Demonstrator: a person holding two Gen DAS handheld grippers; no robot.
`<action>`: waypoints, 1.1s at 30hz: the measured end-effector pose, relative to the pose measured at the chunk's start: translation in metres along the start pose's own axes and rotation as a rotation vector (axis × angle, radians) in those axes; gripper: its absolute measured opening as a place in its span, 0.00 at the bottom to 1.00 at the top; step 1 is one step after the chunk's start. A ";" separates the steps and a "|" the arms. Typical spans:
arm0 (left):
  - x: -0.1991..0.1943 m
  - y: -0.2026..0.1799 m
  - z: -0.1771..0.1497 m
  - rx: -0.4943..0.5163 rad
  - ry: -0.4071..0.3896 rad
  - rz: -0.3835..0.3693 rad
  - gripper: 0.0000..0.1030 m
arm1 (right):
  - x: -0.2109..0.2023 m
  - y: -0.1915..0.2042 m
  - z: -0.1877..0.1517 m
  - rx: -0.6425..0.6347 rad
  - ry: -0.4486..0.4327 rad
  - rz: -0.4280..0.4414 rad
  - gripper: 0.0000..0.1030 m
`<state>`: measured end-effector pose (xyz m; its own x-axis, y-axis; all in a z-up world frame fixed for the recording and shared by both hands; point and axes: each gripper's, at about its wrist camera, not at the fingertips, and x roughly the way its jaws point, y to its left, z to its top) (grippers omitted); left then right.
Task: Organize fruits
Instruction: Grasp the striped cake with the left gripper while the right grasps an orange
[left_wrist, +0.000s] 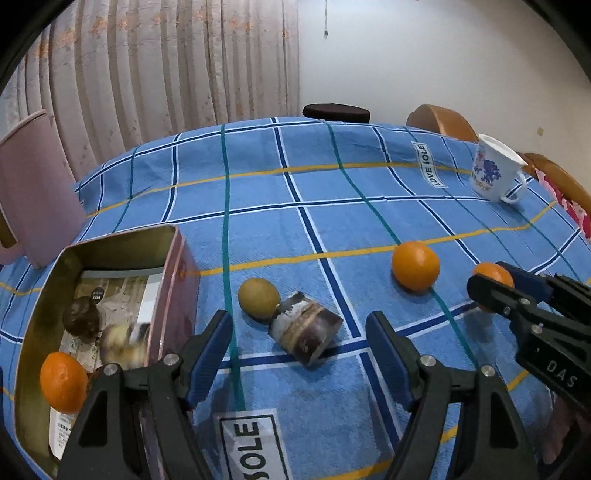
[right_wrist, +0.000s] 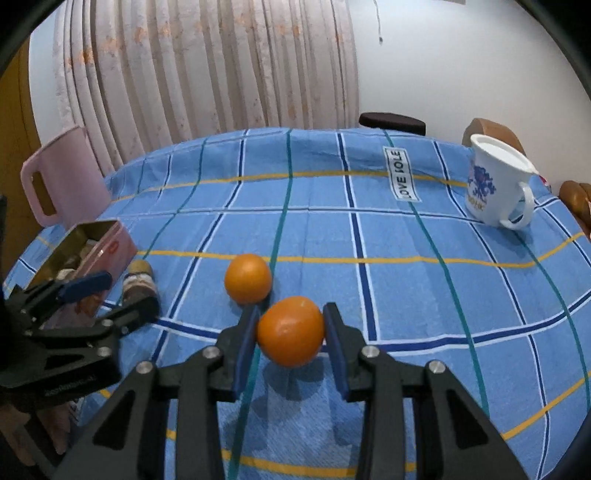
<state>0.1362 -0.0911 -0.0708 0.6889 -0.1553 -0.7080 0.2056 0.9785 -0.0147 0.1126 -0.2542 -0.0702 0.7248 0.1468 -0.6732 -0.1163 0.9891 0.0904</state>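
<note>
Here the right claw (right_wrist: 291, 341) pinches an orange (right_wrist: 290, 330) just above the table (right_wrist: 406, 295), presumably bound for the tin (left_wrist: 110, 266) holding other fruit; the left claw (left_wrist: 299, 354) hangs open, empty, over a cut chunk (left_wrist: 306, 332).

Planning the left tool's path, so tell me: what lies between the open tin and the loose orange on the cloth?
In the left wrist view, a yellow-green fruit and a tipped jar lie between the tin and the loose orange.
</note>
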 end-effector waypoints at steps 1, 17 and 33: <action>-0.001 0.000 0.000 0.001 -0.004 0.007 0.66 | 0.001 0.000 0.000 -0.001 0.003 0.000 0.38; 0.013 0.000 0.002 -0.033 0.070 -0.027 0.55 | -0.001 0.004 0.001 -0.015 -0.005 0.012 0.38; -0.009 0.000 -0.003 -0.047 -0.032 -0.082 0.41 | -0.009 0.005 0.000 -0.023 -0.042 0.059 0.38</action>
<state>0.1280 -0.0890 -0.0660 0.6935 -0.2384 -0.6799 0.2293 0.9676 -0.1054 0.1054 -0.2504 -0.0641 0.7440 0.2053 -0.6359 -0.1744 0.9783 0.1118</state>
